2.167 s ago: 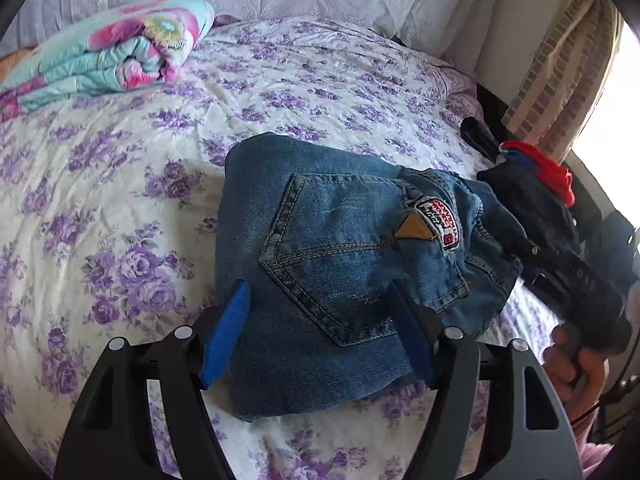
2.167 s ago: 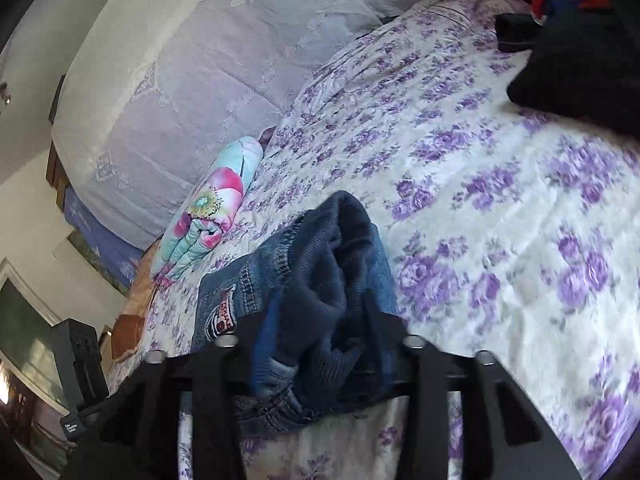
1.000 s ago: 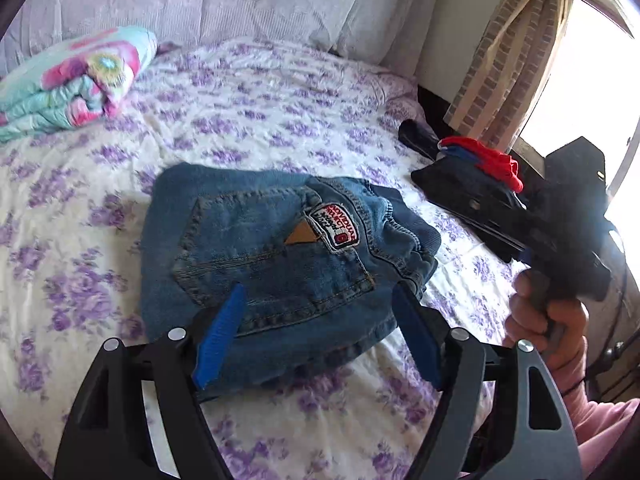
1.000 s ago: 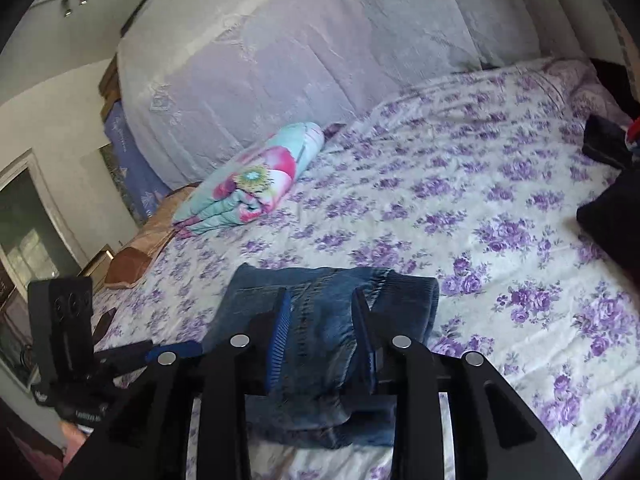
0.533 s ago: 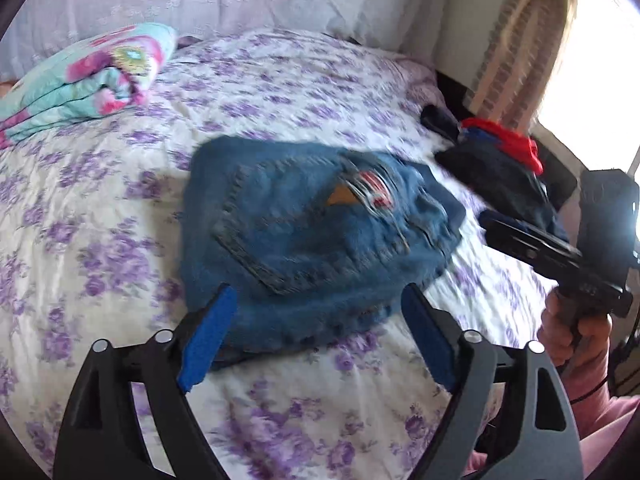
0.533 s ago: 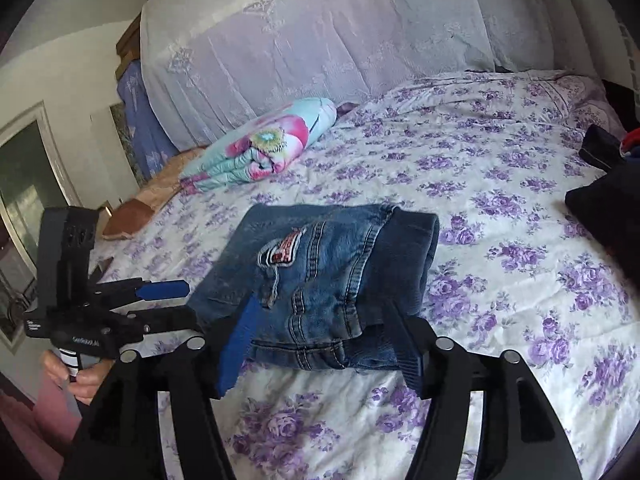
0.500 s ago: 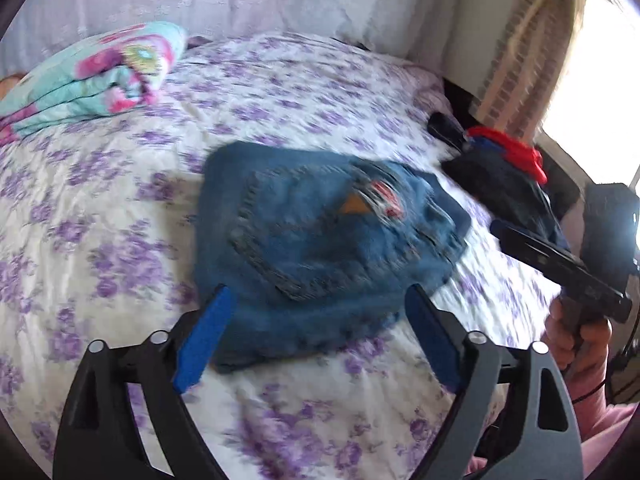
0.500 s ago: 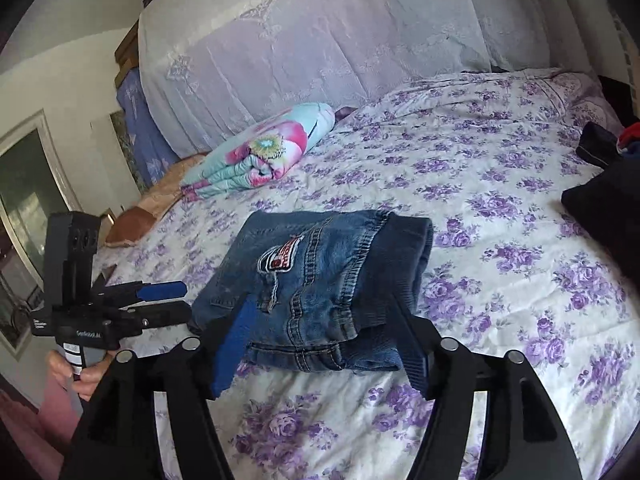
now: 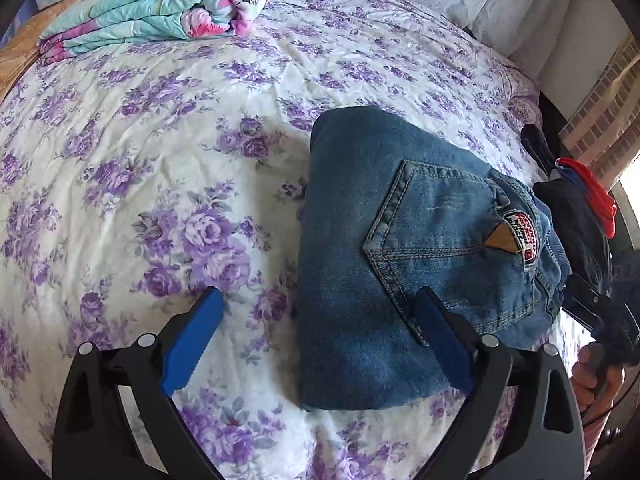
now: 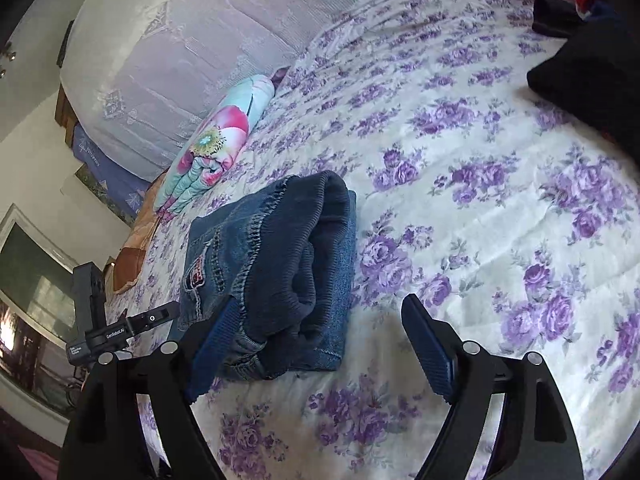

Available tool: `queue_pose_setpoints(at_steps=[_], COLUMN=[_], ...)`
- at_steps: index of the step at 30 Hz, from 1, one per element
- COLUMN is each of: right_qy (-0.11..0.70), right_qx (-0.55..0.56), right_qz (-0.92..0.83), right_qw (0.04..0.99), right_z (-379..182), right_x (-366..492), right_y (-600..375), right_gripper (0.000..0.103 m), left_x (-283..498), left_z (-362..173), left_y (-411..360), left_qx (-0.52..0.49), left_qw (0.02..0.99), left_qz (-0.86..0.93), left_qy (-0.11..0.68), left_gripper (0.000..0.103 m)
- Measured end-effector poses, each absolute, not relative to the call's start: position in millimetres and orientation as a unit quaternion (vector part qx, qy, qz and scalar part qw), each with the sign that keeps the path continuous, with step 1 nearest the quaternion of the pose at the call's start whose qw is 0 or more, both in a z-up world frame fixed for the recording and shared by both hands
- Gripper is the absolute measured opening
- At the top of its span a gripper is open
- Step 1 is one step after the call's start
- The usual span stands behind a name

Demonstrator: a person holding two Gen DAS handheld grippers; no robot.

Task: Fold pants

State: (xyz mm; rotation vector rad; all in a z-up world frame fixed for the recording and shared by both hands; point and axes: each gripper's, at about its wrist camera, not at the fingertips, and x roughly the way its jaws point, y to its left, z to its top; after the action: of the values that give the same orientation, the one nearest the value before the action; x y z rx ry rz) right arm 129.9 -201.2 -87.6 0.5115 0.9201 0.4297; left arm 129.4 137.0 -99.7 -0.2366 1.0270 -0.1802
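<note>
**Both grippers off the folded jeans**

My right gripper, clamped on the waistband a second ago, has let go; its jaws are opening, with part of the jeans between them but not pressed. My left gripper is opening too, wider than before, its right pad over the denim. Both tilt down toward the bedspread, where the folded jeans lie. A red pocket patch carries lettering I cannot read.

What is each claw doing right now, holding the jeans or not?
Left claw: jaws opening, holding nothing; folded jeans lie free on the bed.
Right claw: jaws opening, holding nothing.
</note>
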Motion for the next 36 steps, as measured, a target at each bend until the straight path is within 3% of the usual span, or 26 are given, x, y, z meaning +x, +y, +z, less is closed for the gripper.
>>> queue_pose_setpoints(at_steps=[4, 10, 14, 18, 24, 28, 33, 36], right_qy=[0.455, 0.468, 0.482, 0.491, 0.489, 0.496, 0.5, 0.497], right_qx=[0.274, 0.313, 0.292, 0.266, 0.276, 0.261, 0.284, 0.263], right_qz=[0.239, 0.293, 0.322, 0.333, 0.349, 0.372, 0.37, 0.343], right_qw=[0.813, 0.772, 0.761, 0.76, 0.75, 0.739, 0.729, 0.752], right_z=[-101, -110, -112, -110, -108, -110, -113, -108], right_x=[151, 174, 194, 210, 218, 205, 213, 206], right_y=[-202, -199, -178, -155, -152, -158, -159, -154], right_gripper=[0.09, 0.092, 0.092, 0.1, 0.099, 0.091, 0.089, 0.071], left_x=[137, 146, 157, 171, 174, 154, 136, 137], left_z=[-101, -104, -108, -118, -121, -119, -123, -119], left_y=[137, 132, 132, 135, 131, 128, 115, 115], left_qx=[-0.113, -0.11, -0.124, -0.159, -0.164, -0.158, -0.135, -0.155], left_qw=[0.858, 0.858, 0.849, 0.828, 0.819, 0.8, 0.802, 0.801], left_qz=[-0.089, -0.099, -0.124, -0.162, -0.181, -0.217, -0.226, -0.224], left_qy=[0.493, 0.492, 0.498, 0.512, 0.518, 0.536, 0.537, 0.533], left_gripper=[0.096, 0.099, 0.099, 0.099, 0.099, 0.099, 0.099, 0.095])
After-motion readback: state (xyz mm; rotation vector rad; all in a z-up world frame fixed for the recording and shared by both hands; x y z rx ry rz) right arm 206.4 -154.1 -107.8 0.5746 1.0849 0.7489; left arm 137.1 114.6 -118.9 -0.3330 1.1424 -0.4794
